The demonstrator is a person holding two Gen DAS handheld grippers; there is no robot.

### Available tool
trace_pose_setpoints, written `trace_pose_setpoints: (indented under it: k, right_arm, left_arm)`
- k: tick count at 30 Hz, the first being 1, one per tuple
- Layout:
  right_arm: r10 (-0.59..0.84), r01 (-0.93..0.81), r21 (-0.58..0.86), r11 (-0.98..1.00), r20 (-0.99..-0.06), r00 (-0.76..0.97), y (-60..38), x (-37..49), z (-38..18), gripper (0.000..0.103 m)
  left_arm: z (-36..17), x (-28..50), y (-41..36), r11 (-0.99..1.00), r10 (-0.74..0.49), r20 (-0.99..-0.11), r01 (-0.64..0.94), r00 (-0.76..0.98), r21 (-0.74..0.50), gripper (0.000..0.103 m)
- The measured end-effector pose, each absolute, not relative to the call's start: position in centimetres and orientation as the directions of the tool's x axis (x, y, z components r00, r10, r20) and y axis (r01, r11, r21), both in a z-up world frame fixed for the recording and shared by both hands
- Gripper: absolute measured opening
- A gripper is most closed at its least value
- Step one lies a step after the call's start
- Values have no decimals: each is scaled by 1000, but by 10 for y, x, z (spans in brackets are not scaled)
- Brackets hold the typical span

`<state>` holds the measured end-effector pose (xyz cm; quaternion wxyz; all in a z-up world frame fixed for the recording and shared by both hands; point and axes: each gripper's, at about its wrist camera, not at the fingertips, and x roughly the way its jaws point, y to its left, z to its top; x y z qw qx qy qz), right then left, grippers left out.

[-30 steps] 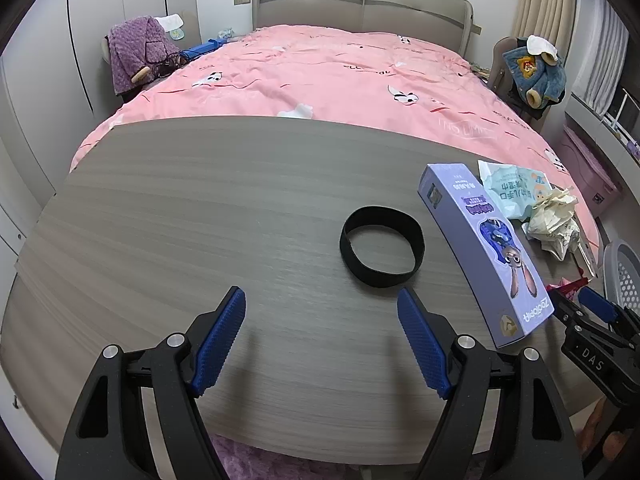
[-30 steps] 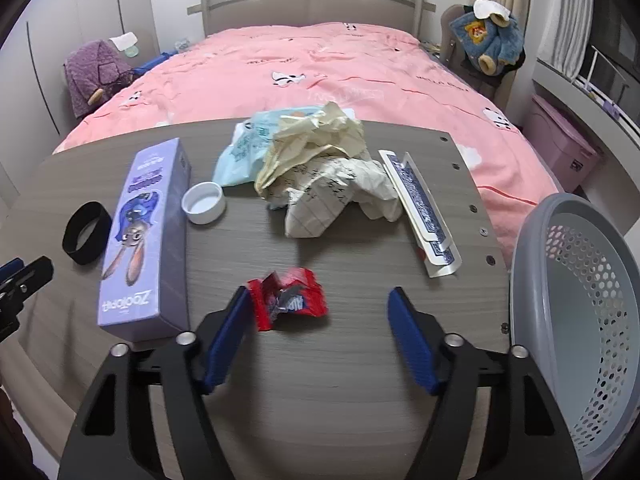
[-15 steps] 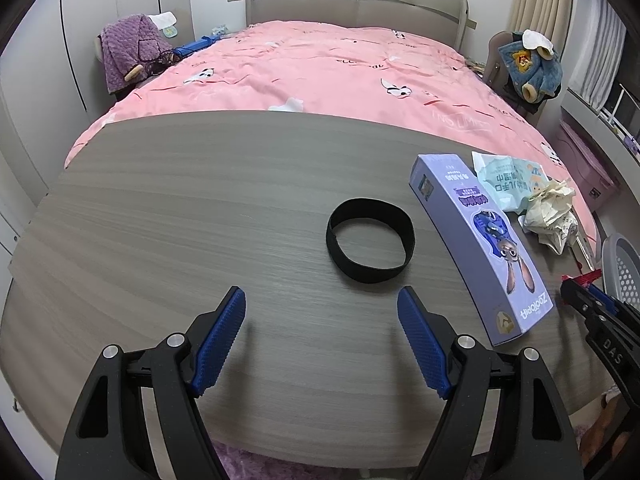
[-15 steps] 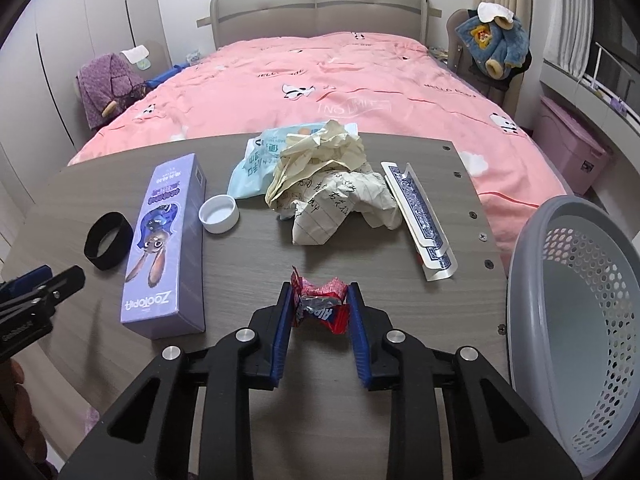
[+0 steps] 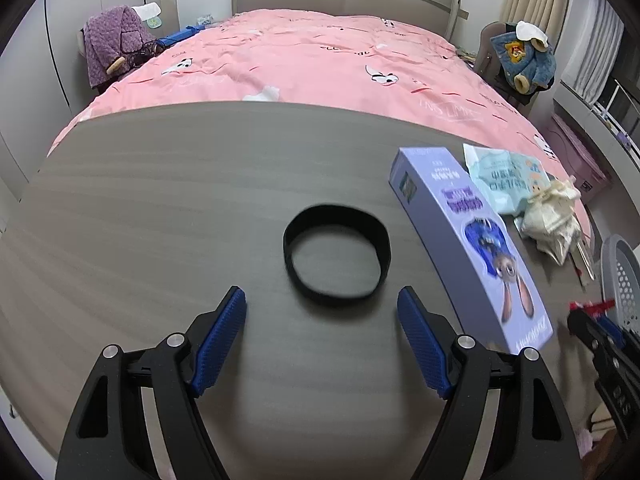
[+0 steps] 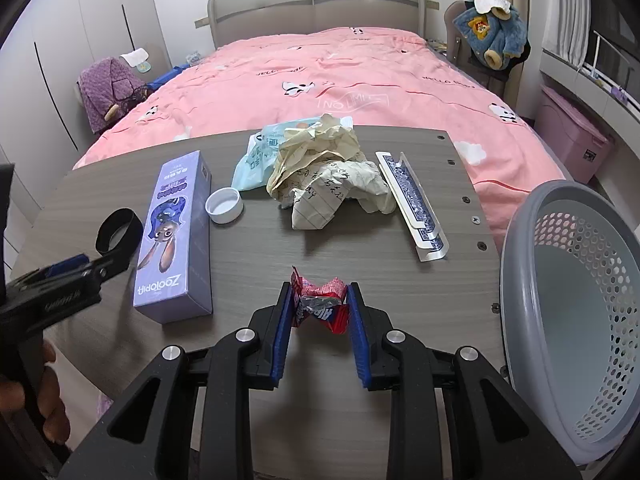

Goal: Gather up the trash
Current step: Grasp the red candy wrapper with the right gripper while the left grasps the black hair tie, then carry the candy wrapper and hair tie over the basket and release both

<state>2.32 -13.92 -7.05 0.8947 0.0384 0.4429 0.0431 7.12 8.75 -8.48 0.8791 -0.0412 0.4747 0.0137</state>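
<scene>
Red wrapper (image 6: 320, 306), crumpled, sits low at centre frame in the right wrist view, pinched between the pads of the right gripper (image 6: 319, 300), whose jaws have just been closing. Grey basket (image 6: 560, 320) stands at the right edge. Left gripper (image 5: 321, 312) is spread wide above the table (image 5: 160, 208), just below a black band (image 5: 336, 254).

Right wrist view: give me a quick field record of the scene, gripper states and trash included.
right gripper: shut on red wrapper, jaws just closed on it
left gripper: open, empty, black band just ahead
basket: grey, perforated, at table's right edge
table: grey wood grain
other trash: crumpled paper, light blue packet
other items: purple box, white cap, card sleeve
</scene>
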Motion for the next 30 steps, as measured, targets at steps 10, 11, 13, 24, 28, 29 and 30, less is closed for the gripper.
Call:
trace_pose_setpoints:
  k: [10, 11, 13, 24, 28, 29, 30]
  right_arm:
    - [110, -32, 113, 993, -786, 608, -148, 18, -66, 27]
    - [111, -31, 115, 993, -787, 607, -148, 17, -66, 27]
    - [114, -31, 121, 992, -785, 608, -149, 16, -65, 27]
    - [121, -7, 154, 988, -750, 650, -173, -2, -45, 27]
    - [97, 36, 163, 986, -735, 671, -201, -16, -33, 27]
    - [90, 46, 163, 986, -734, 673, -207, -17, -31, 27]
    - [76, 63, 161, 985, -735, 674, -219, -21, -29, 27]
  left_arm:
    - [-80, 86, 91, 995, -48, -831, -47, 555, -89, 41]
    - [-80, 85, 93, 994, -56, -831, -51, 554, -100, 37]
    - [-77, 81, 94, 995, -44, -829, -54, 558, -89, 34]
    - [-27, 39, 70, 998, -46, -763, -1, 644, -61, 34]
    - [-2, 31, 33, 994, -109, -725, 80, 680, -74, 34]
    - [2, 29, 22, 991, -133, -719, 107, 682, -82, 34]
    - [7, 28, 7, 986, -160, -713, 142, 682, -86, 34]
